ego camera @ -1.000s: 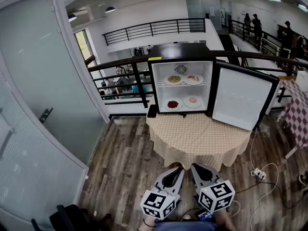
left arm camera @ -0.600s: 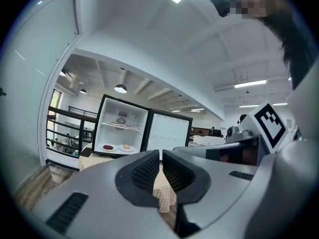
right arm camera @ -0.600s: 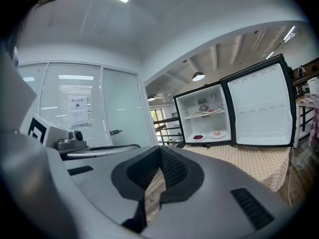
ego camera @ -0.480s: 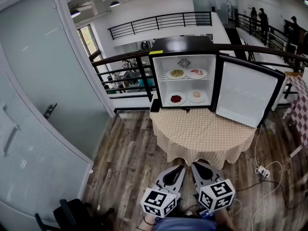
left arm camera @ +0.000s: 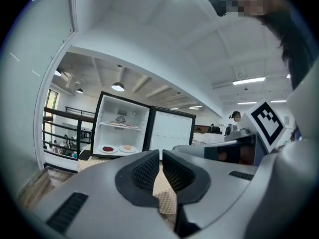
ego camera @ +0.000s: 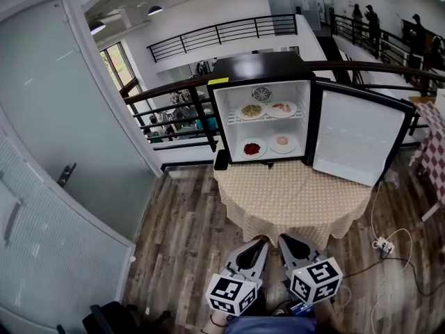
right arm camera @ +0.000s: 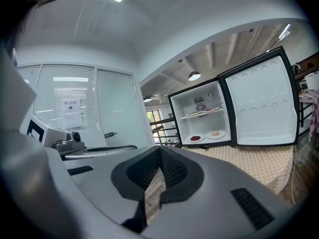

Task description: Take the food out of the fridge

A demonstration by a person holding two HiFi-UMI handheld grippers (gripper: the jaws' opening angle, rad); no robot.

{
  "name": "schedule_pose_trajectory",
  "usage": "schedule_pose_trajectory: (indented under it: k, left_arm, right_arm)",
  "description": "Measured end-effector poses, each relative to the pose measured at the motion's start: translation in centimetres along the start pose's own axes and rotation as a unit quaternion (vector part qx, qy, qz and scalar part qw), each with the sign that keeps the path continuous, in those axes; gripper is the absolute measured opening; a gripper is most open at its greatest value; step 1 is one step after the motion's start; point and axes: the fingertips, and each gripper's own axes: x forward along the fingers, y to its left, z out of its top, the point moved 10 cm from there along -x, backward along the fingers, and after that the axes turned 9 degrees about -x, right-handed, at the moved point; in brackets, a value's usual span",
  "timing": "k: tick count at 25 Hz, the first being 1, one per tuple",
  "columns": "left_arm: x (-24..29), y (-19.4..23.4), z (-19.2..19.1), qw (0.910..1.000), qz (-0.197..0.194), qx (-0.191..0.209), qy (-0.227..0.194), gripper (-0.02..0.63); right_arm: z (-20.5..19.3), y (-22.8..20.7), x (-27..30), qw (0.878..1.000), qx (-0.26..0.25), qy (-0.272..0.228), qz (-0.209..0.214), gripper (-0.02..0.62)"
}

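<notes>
A small black fridge (ego camera: 261, 110) stands open on a round table (ego camera: 292, 200) under a beige checked cloth, its door (ego camera: 361, 141) swung right. The upper shelf holds a plate of yellowish food (ego camera: 251, 110) and a plate of pink food (ego camera: 281, 108). Below lie a plate of red food (ego camera: 252, 148) and a plate with a pale lump (ego camera: 282, 142). My left gripper (ego camera: 260, 245) and right gripper (ego camera: 286, 242) hang side by side short of the table's near edge, both shut and empty. The left gripper (left arm camera: 160, 156) and right gripper (right arm camera: 160, 151) views look at the fridge from afar.
A frosted glass wall with a door (ego camera: 62, 158) runs along the left. A black railing (ego camera: 174, 92) passes behind the fridge, with people beyond it. A power strip and cables (ego camera: 381, 243) lie on the wood floor at right. A red checked table (ego camera: 434, 148) is at far right.
Both grippers stay shut and close together, and have eased slightly toward the table. The head view has shifted a little, and the fridge is unchanged.
</notes>
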Motion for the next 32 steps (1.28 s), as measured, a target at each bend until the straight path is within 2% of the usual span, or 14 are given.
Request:
schedule_pose_trajectory:
  k: [10,19,32]
  left_arm:
    - [4.3,8.6,2.8,0.9999,-0.008,-0.007,0.008,0.018]
    - [7.6,16.8,5.4,0.9995,-0.016,-0.023,0.012,0.018]
    - [11.6,25.2,7.2,0.9969,-0.065,-0.03,0.032,0.018]
  right_arm:
    - [1.7,-0.9,9.4,1.0,0.004,0.013,0.002,0.017]
    - [2.8,-2.2,17.2,0.999,0.025,0.031,-0.018,0.017]
    - [3.4,-1.9,24.7,0.997,0.034,0.041,-0.051,0.017]
